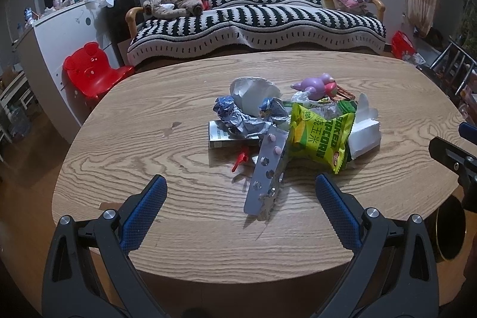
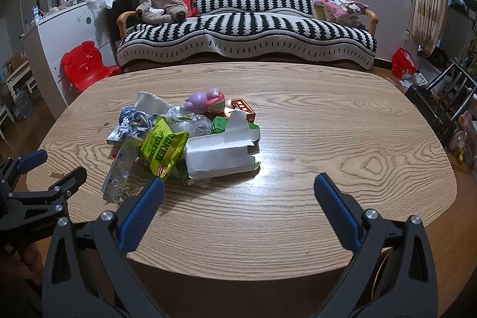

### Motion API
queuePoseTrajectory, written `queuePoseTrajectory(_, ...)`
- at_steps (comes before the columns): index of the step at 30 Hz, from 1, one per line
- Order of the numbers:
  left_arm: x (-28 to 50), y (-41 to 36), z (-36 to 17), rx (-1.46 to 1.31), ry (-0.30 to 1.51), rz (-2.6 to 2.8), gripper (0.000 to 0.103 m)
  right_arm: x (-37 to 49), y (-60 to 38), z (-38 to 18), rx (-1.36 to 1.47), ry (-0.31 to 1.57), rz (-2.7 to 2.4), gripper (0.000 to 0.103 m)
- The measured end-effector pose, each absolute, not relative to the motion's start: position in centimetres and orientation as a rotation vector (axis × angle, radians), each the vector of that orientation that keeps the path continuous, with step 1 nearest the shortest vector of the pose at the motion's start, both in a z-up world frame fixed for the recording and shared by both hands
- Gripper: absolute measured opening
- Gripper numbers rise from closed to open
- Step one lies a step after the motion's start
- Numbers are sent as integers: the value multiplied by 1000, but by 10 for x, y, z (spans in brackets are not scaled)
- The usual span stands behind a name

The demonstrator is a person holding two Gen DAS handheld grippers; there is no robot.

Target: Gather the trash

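Two grippers, left gripper (image 1: pixel 241 181) and right gripper (image 2: pixel 239 182), hover spread and empty; collecting hasn't begun. The silver foil blister strip (image 1: pixel 266 178) lies between the left fingers, heading the trash pile (image 2: pixel 184 139); closing on it seems next.

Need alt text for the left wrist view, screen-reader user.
The open left gripper hovers over a wooden oval table, empty, facing a trash pile: a silver blister pack nearest, a yellow-green popcorn bag, crumpled foil wrappers and a torn white carton. A black-and-white striped sofa stands behind; the right gripper's tip shows at the right edge.
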State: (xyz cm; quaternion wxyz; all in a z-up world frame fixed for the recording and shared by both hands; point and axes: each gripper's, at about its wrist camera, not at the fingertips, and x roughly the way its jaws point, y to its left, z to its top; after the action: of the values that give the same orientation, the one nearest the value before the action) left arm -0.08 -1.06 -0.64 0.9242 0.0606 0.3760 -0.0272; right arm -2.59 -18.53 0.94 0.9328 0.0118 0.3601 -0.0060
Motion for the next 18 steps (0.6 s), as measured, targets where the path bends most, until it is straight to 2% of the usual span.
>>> queuePoseTrajectory(11, 12, 5, -26, 109, 835, -110, 97, -19, -188, 3, 43, 750, -3, 97)
queuePoseTrajectory(18, 38, 6, -42, 110, 847, -128, 97, 27, -207, -21, 188, 836, 26, 97)
